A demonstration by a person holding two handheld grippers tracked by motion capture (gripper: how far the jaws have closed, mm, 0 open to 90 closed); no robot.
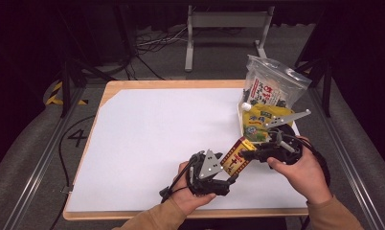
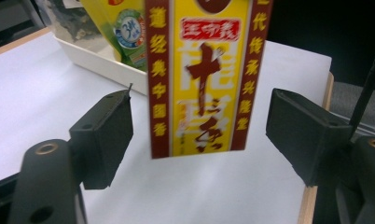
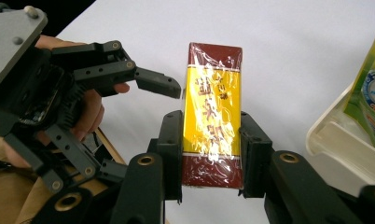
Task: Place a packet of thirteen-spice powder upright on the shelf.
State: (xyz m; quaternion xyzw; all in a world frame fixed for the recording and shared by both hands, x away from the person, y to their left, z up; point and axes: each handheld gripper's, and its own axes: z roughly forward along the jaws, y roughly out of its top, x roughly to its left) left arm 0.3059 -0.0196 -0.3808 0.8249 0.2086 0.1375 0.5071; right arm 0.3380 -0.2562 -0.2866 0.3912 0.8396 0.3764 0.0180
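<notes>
Two black jaws of the right gripper [image 3: 211, 154] are pressing against both sides of a yellow and dark red packet [image 3: 212, 119], clamping it near its lower end in the right gripper view. Shiny plastic wrap is covering the packet, and red characters are printed down its yellow face. From above, the packet [image 1: 235, 157] is hanging in the air between the two grippers, over the near right part of the white table [image 1: 152, 129]. Reaching toward it, the left gripper [image 2: 199, 130] is holding its jaws spread wide, one on each side of the packet's free end without touching it. Each gripper is being held by a person's hand. Beyond the packet, a white tray [image 1: 240, 120] near the table's right edge is holding a yellow-green pouch [image 1: 260, 122] and a clear bag [image 1: 272, 84] of dark contents.
</notes>
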